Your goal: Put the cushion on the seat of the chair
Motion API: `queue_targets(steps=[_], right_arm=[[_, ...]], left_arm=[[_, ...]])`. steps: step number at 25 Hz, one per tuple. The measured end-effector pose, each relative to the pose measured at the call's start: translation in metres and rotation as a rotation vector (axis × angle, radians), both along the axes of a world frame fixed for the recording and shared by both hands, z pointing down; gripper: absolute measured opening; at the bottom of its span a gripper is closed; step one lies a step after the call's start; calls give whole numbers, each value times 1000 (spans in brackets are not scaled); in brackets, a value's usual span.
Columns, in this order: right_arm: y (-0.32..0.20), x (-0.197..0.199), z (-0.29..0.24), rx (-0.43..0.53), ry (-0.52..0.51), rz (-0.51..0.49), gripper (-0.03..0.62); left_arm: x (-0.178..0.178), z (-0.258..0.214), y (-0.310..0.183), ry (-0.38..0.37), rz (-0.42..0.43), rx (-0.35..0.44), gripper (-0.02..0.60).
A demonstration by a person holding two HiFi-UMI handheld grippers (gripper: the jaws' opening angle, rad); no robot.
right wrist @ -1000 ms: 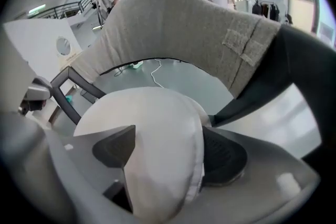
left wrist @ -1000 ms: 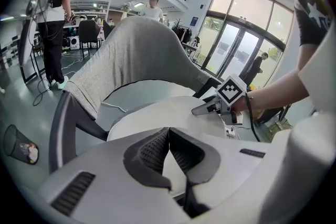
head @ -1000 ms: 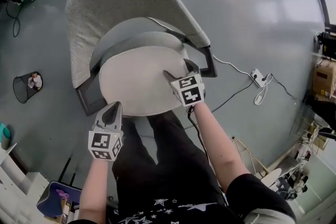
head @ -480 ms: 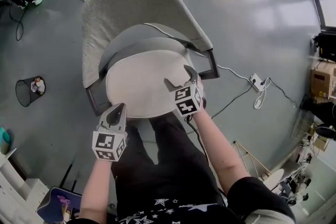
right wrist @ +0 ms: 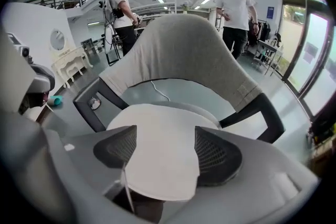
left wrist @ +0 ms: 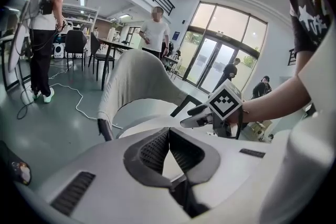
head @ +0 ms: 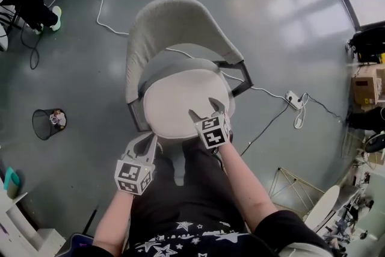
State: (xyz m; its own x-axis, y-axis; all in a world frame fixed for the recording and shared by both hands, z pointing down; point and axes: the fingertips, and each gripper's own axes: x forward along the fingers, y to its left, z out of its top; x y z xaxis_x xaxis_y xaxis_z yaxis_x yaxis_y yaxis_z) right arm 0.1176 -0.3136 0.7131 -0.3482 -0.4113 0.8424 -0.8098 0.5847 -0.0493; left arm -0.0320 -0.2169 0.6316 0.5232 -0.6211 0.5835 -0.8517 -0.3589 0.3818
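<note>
Cushion [head: 180, 102] flat, long axis across chair [head: 174, 24]

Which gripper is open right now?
The right gripper: its jaws stand wide apart over the cushion, gripping nothing, though they just closed slightly. On the left gripper they meet at the tips.

The cushion [head: 180, 102] is a round, off-white pad lying flat on the seat [head: 171, 60] of the chair [head: 198, 51]. It covers most of the seat, leaving a strip of grey showing behind it. The chair stands upright, with a curved grey fabric backrest [head: 171, 24] wrapping around and a dark frame [head: 239, 72] at the sides.
</note>
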Motion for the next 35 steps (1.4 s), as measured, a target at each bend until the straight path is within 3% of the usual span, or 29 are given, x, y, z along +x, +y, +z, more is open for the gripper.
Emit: queue_targets(steps=[4,9,11,19,29,35], right_arm=[[23,-17,-37,36,-19,93,293],[58,-27,-75,80,-37,173,184],[73,-24,-82,83,-45,200,152],[108,3,-102,54,-112,292,135],[120,20,-128,134,-192,146,117],[146,34,-147,157,-255,89,86]], left_arm=[[-29,-27,16,5,35,43,9],[-51,-49,17,19,56,89,9],[-51,-55,15,22,71,101,9],[-18,-79,17,38,115,143,9],[12,-105,66,-6,-41,208,9],[25,-124,111,10,-176,226,9]])
